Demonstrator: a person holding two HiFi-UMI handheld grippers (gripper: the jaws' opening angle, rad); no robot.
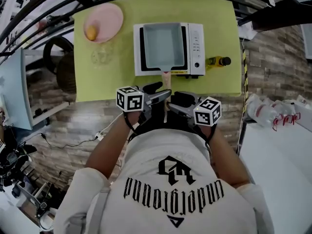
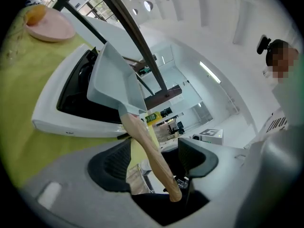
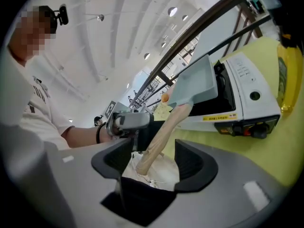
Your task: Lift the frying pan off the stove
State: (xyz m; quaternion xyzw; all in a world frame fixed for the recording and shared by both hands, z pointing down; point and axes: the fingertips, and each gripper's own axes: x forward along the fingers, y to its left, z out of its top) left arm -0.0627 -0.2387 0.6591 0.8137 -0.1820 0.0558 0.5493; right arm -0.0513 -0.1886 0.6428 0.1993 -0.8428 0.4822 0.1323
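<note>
Currently frying pan (image 1: 163, 45) seated on stove (image 1: 196, 48); wooden handle (image 2: 147, 146) projected past stove front. Handle straddled by left claw (image 2: 156, 158) and right claw (image 3: 154, 161), both spread wide, pads not pressed. Pan judged rigid, body-heavy; smooth handle best gripped near stove.

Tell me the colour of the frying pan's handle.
Light tan, like bare wood; the handle shows best in the left gripper view.

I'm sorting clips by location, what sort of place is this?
Probably a lab set up as a kitchen: a tabletop stove and frying pan on a green table, cables and gear on the floor.
</note>
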